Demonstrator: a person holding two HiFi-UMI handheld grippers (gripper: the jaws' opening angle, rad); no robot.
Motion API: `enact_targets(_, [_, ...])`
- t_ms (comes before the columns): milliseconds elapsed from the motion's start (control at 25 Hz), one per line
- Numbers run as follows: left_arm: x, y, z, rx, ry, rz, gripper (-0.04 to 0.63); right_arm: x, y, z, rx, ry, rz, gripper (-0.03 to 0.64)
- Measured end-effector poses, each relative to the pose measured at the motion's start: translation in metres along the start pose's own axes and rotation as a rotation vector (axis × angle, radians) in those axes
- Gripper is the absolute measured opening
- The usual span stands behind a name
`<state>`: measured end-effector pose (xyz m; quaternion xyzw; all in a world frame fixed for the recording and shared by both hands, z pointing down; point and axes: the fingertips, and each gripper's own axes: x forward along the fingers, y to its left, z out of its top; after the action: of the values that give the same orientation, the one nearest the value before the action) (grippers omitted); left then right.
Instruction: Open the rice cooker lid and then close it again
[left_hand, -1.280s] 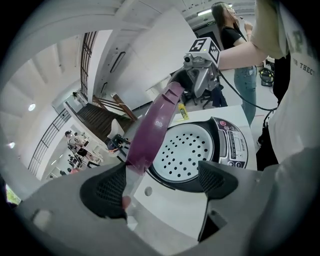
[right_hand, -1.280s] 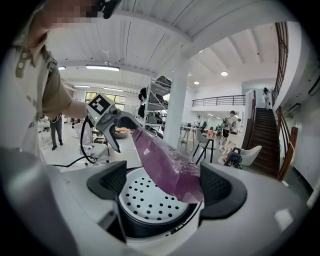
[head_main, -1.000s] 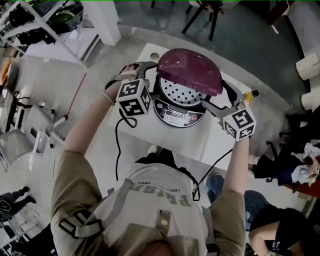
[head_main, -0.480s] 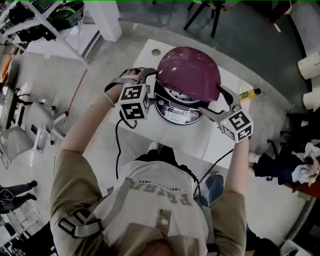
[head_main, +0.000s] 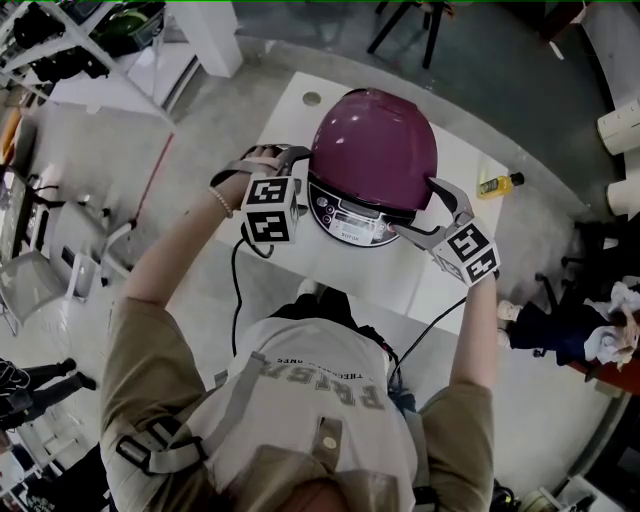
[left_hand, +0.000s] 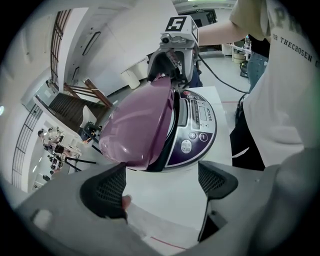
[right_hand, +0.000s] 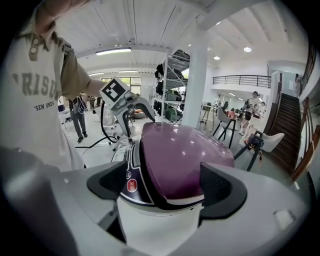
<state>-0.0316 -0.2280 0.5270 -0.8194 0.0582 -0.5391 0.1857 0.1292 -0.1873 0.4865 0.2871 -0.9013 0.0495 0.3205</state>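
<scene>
The rice cooker (head_main: 352, 222) stands on the white table (head_main: 400, 285), its purple lid (head_main: 372, 150) lowered onto the body with a thin dark seam at the rim. My left gripper (head_main: 280, 160) is open beside the cooker's left side, apart from it; the left gripper view shows the lid (left_hand: 140, 130) and control panel (left_hand: 192, 135) beyond the open left gripper (left_hand: 160, 185). My right gripper (head_main: 420, 210) is open at the cooker's front right. In the right gripper view the right gripper (right_hand: 167, 187) has its jaws spread on either side of the lid (right_hand: 185, 155), gripping nothing.
A small yellow bottle (head_main: 497, 185) lies on the table's right edge. A black cable (head_main: 237, 290) hangs off the front left. A small round disc (head_main: 311, 99) sits at the far corner. Shelving (head_main: 90, 40) stands far left; a seated person (head_main: 590, 330) is at right.
The lid has swung down from half open, hiding the perforated inner plate, to resting on the body. My right gripper followed it in towards the cooker. The left gripper barely moved.
</scene>
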Motion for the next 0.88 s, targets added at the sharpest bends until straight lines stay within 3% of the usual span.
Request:
enact_targets(480, [0.020, -0.016, -0.012, 0.031, 0.055, -0.067, 0.462, 0.014, 0.010, -0.024, -0.026, 0.093, 0.064, 0.433])
enact_targets(880, [0.023, -0.017, -0.015, 0.058, 0.082, -0.079, 0.462, 0.014, 0.013, -0.026, -0.034, 0.114, 0.101, 0.433])
